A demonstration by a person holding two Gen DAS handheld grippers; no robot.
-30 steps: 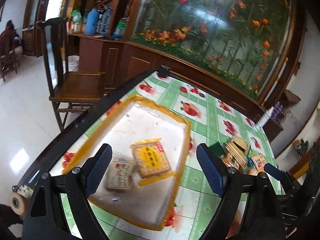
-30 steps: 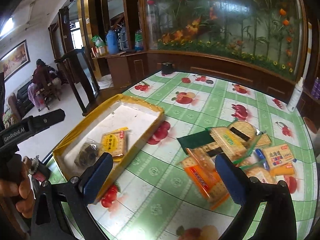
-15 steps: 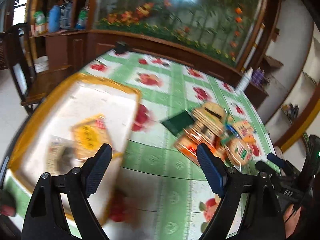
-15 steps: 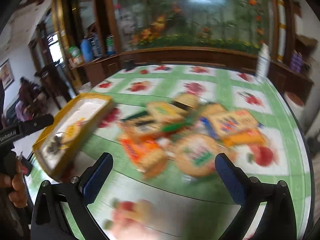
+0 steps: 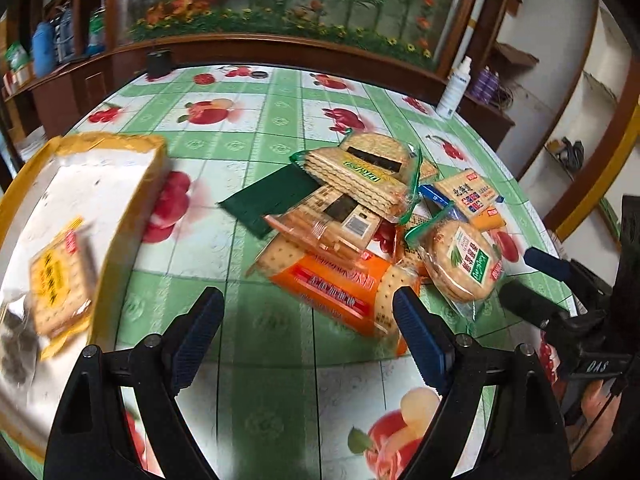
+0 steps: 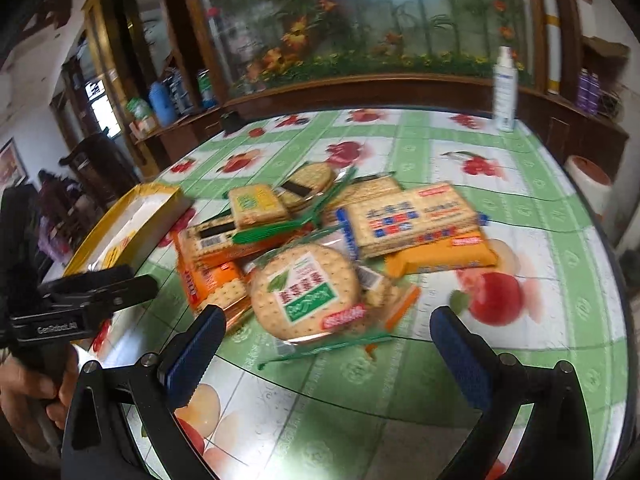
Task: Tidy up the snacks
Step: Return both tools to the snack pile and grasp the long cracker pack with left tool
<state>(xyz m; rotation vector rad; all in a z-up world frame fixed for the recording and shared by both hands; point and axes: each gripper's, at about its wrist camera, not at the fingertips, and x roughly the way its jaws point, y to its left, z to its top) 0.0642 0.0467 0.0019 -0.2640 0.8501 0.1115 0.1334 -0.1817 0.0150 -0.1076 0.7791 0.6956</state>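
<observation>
A pile of cracker packets lies on the green fruit-print table (image 5: 264,360). It holds an orange packet (image 5: 340,284), a round cracker packet (image 5: 460,260) (image 6: 306,292), a blue-printed square packet (image 6: 408,216) and several others. A yellow-rimmed tray (image 5: 120,216) (image 6: 120,224) at the left holds a yellow cracker packet (image 5: 58,276) and a dark snack. My left gripper (image 5: 308,332) is open and empty, just short of the orange packet. My right gripper (image 6: 324,348) is open and empty, just short of the round packet.
A dark green flat packet (image 5: 268,196) lies between tray and pile. A white spray bottle (image 6: 505,88) stands at the table's far edge. A wooden cabinet with a flower mural (image 5: 280,12) runs behind the table. The right gripper also shows in the left wrist view (image 5: 560,308).
Both grippers have swung from the tray side to the right and now face the snack pile. Both stay open and empty.
</observation>
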